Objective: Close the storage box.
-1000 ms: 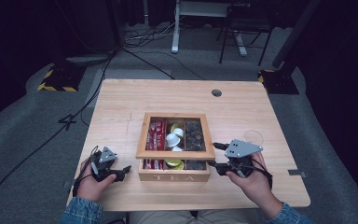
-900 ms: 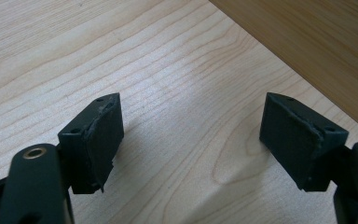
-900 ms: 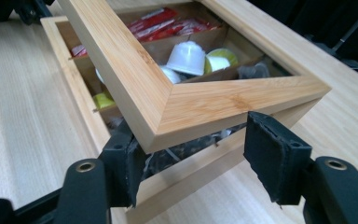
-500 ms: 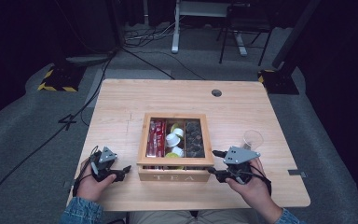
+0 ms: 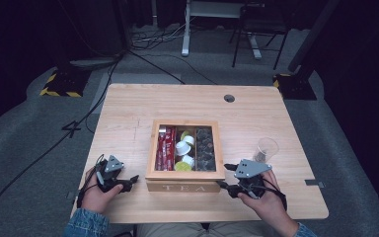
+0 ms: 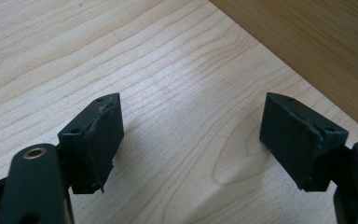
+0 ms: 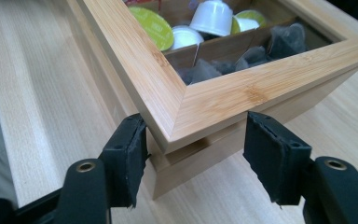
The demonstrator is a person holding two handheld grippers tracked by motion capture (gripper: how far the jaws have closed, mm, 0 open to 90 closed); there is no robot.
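Tea box [image 5: 185, 150] sits near the table's [image 5: 128, 106] front edge, lid apparently down, its near right corner between the right gripper's [image 5: 225, 185] half-open jaws, ungripped, while the left gripper [image 5: 132, 181] rests wide open, empty, beside it.

The rectangular honey-coloured bamboo tea box [image 5: 183, 174] carries pale "TEA" lettering on its front wall and stands on a light, straight-grained wooden table [image 5: 128, 113]. Inside the box, red sachets [image 5: 166, 149] fill the left compartment, white and yellow-green capsules [image 5: 183, 149] the middle one, dark grey tea bags [image 5: 205, 148] the right. Right of the box stands a clear glass tumbler [image 5: 265, 149]; both grippers' pads [image 7: 270, 154] are matt black.
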